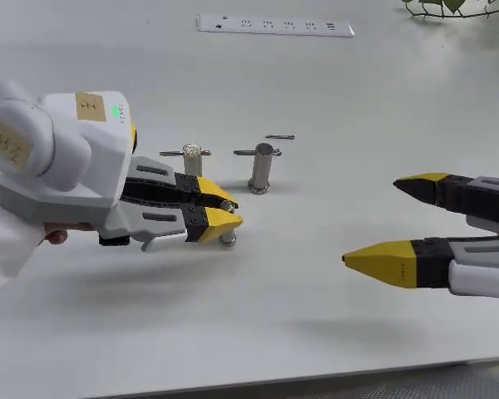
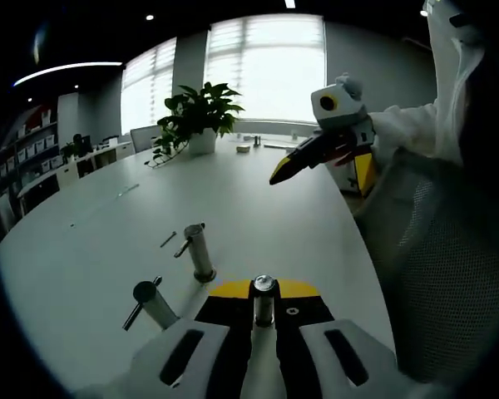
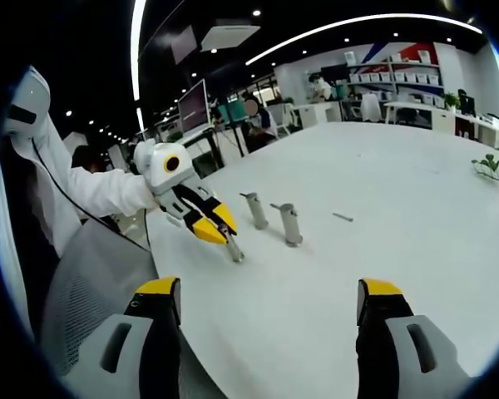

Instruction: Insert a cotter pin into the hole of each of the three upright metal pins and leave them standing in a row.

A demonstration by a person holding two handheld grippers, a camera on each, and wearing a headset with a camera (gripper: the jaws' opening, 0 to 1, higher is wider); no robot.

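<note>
Third insertion pending.
My left gripper [image 1: 231,210] is pinching the upright grey steel pin [image 2: 264,299]; spread right gripper [image 1: 371,222] should fetch the thin cotter pin [image 1: 280,137] beyond it.

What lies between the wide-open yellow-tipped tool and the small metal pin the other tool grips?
Nothing: the head view shows bare white table between the right tool and the small metal pin in the left tool.

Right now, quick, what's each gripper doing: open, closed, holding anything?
Left gripper: shut on a metal pin.
Right gripper: open, holding nothing.
</note>
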